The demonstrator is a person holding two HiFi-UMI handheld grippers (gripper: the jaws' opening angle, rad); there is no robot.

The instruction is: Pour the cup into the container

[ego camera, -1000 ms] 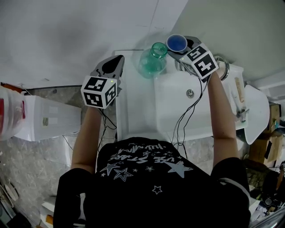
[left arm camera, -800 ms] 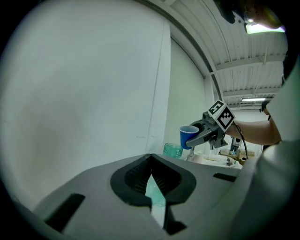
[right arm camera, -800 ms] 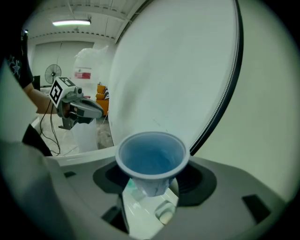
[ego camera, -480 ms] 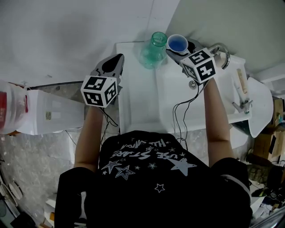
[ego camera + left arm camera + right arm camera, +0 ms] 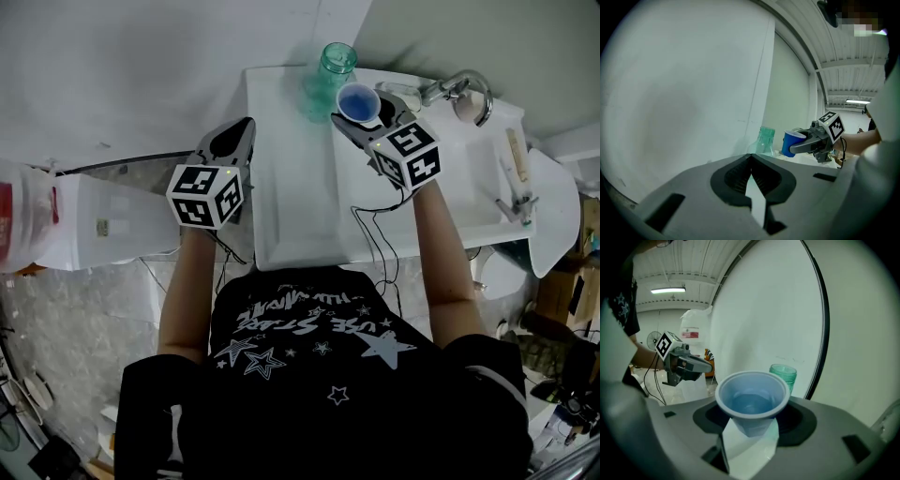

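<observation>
Head view: right claw (image 5: 361, 104) gripping blue cup (image 5: 358, 100), upright, liquid inside, above white surface (image 5: 291, 187). Green container (image 5: 334, 64) just beside cup, at 11 o'clock. Left claw (image 5: 244, 127) at 8 o'clock of cup, well apart, closed, empty.

Left gripper view: jaws together, nothing between. Cup and container at 1 o'clock.

Right gripper view: jaws clamped on cup. Container behind it, 1 o'clock.

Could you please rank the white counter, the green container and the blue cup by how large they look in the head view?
1. white counter
2. green container
3. blue cup, only slightly smaller; it is probably nearer the camera than the container, so this last ranking is unsure.
</observation>
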